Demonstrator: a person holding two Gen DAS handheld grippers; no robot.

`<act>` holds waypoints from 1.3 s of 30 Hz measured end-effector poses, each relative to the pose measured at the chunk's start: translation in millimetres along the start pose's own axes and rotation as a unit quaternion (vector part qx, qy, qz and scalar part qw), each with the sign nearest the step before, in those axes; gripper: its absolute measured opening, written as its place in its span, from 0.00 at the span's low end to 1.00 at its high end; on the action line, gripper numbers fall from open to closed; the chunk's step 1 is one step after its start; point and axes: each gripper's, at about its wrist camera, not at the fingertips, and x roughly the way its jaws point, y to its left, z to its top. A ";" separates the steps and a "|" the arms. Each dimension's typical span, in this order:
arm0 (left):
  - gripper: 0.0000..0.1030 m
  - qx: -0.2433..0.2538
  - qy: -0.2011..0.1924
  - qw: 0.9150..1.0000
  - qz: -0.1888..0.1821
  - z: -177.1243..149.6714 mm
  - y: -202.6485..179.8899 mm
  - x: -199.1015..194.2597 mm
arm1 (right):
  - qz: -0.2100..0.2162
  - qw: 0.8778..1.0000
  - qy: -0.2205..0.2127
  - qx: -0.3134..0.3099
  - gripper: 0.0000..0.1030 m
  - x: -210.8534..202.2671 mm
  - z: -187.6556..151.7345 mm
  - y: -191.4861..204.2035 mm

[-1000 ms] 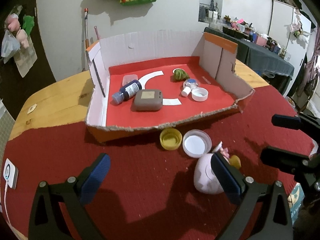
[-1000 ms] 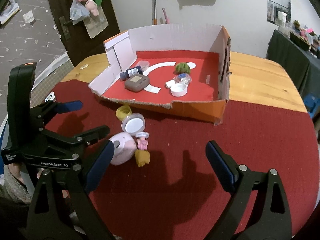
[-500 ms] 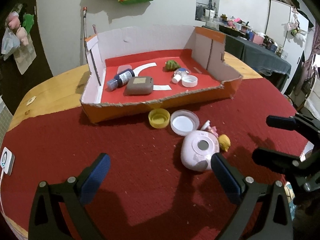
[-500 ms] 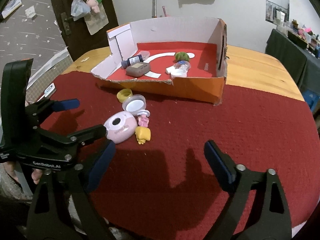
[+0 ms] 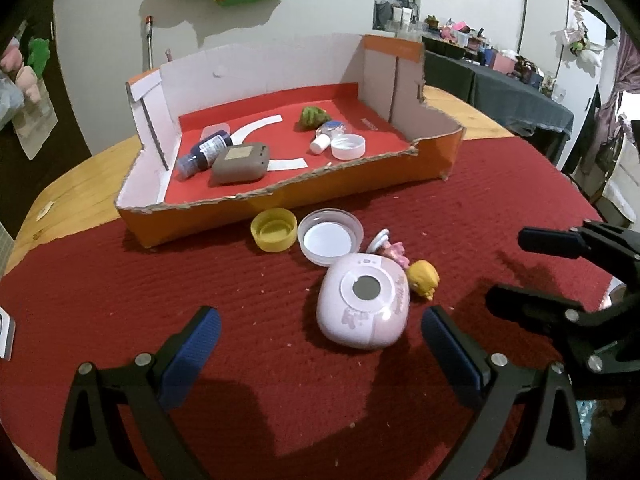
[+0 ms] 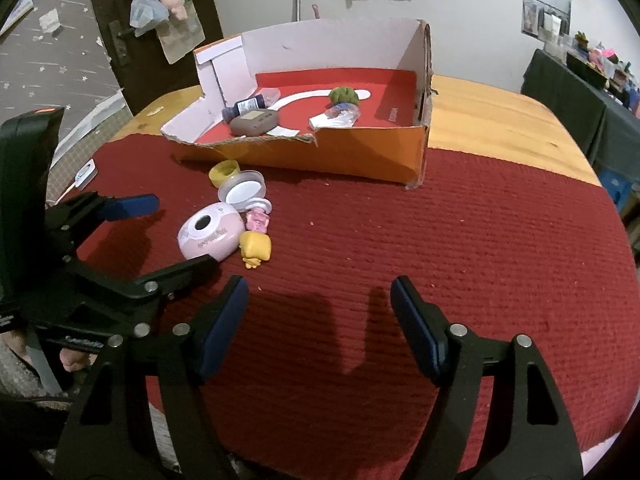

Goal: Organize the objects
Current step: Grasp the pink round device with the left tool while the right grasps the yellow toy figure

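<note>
Left wrist view: left gripper [image 5: 320, 332] spread wide, nothing held, angled down over the red cloth [image 5: 120, 300]; pink round case [image 5: 364, 304] just ahead between the fingertips, untouched. Beside it, yellow toy [image 5: 423, 278], clear lid [image 5: 330, 237], yellow cap [image 5: 274, 229] (all outside the cardboard box [image 5: 360, 184]).

Right wrist view: right gripper [image 6: 318, 312] closing, jaws apart over bare cloth, gripping nothing. Pink round case [image 6: 210, 236] off to the left, near the other tool; grey pouch [image 6: 254, 123] and dark bottle [image 6: 244, 107] inside the box.
</note>
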 end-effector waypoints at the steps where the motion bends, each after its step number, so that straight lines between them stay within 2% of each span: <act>1: 0.99 -0.001 0.003 1.000 0.002 1.0 0.8 3.3 | -0.001 1.000 0.001 0.000 0.71 0.3 -0.1 -0.8; 8: 0.98 -0.011 0.015 1.000 0.004 3.6 11.2 17.0 | 0.001 1.000 0.014 -0.014 0.71 12.0 3.7 7.6; 14: 0.96 -0.030 0.016 0.999 0.006 0.6 35.1 17.8 | 0.004 0.999 0.020 -0.042 0.70 29.8 11.5 28.5; 17: 0.94 -0.035 0.014 0.999 0.009 -1.2 45.5 16.8 | -0.005 0.999 0.015 -0.052 0.55 37.0 16.1 35.9; 19: 0.92 -0.038 0.012 0.999 0.007 -1.7 49.5 16.0 | -0.006 0.999 0.013 -0.051 0.53 39.2 18.3 36.5; 24: 0.88 -0.038 0.005 0.999 0.002 -1.0 51.1 15.6 | -0.013 0.998 0.009 -0.055 0.31 42.5 21.4 40.7; 27: 0.79 -0.036 0.001 0.999 0.002 0.6 49.6 14.7 | -0.009 0.998 0.008 -0.057 0.20 42.2 21.6 43.0; 28: 0.74 -0.035 0.000 0.999 0.001 1.1 48.8 14.4 | -0.007 0.998 0.008 -0.055 0.20 42.1 21.5 43.6; 30: 0.62 -0.034 -0.004 0.999 -0.002 2.0 47.3 13.0 | -0.002 0.999 0.006 -0.048 0.20 41.2 21.4 42.4; 31: 0.50 -0.034 -0.004 0.999 -0.004 2.2 46.8 12.1 | 0.002 0.999 0.005 -0.043 0.20 40.3 21.4 41.4; 39: 0.49 -0.051 -0.005 0.999 -0.015 -2.3 51.1 5.1 | 0.017 0.999 -0.011 -0.030 0.20 24.1 20.1 39.6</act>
